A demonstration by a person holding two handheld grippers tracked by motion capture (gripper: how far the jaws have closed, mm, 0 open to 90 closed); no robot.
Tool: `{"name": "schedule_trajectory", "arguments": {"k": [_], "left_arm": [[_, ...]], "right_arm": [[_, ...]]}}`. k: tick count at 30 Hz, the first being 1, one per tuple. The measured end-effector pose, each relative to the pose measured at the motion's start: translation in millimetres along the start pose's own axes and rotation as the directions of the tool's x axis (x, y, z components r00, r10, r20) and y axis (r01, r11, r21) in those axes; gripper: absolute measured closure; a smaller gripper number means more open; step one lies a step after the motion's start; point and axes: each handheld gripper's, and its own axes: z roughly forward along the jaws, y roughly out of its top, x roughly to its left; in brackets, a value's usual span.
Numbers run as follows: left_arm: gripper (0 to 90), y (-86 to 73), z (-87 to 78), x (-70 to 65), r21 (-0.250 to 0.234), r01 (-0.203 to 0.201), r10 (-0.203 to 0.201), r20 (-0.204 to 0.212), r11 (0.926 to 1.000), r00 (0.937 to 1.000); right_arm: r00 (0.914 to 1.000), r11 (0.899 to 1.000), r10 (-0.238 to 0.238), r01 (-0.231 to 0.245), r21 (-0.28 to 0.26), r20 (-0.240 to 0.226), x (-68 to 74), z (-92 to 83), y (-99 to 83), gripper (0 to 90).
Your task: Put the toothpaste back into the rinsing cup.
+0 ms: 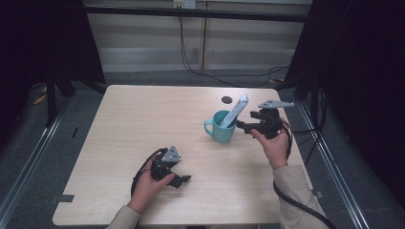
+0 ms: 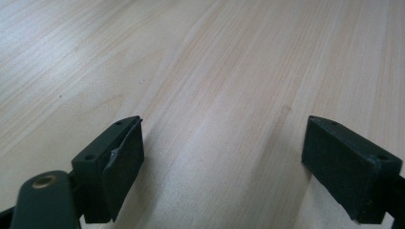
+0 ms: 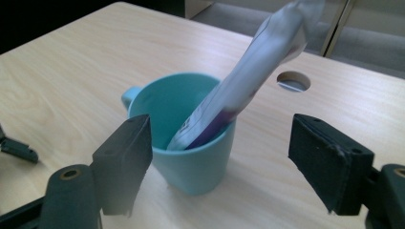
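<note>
A teal mug [image 1: 219,128] [image 3: 191,148] stands upright on the table's right half, its handle toward the left in the high view. A white and purple tube [image 1: 236,110] [image 3: 248,81] leans in it, top end sticking out over the rim. My right gripper [image 1: 246,123] [image 3: 224,152] is open just right of the mug, jaws spread wider than the cup and touching nothing. My left gripper [image 1: 180,180] [image 2: 222,162] is open low over bare wood near the front edge, with nothing between its jaws.
The light wooden table [image 1: 143,119] has a round cable hole [image 1: 227,99] [image 3: 293,81] behind the mug. Dark frame posts stand at both sides, and cables run across the floor behind the table. A tip of the other gripper [image 3: 16,149] shows far left in the right gripper view.
</note>
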Motion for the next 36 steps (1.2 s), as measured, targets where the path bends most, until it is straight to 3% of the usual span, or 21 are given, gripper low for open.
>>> {"name": "schedule_trajectory", "arguments": {"k": [36], "left_arm": [[14.2, 0.0, 0.0, 0.0, 0.000, 0.000, 0.000, 0.000, 1.0000, 1.0000]], "right_arm": [[0.9901, 0.995, -0.065, 0.075, 0.072, -0.124, 30.1, -6.8, -37.8, 19.4]]}}
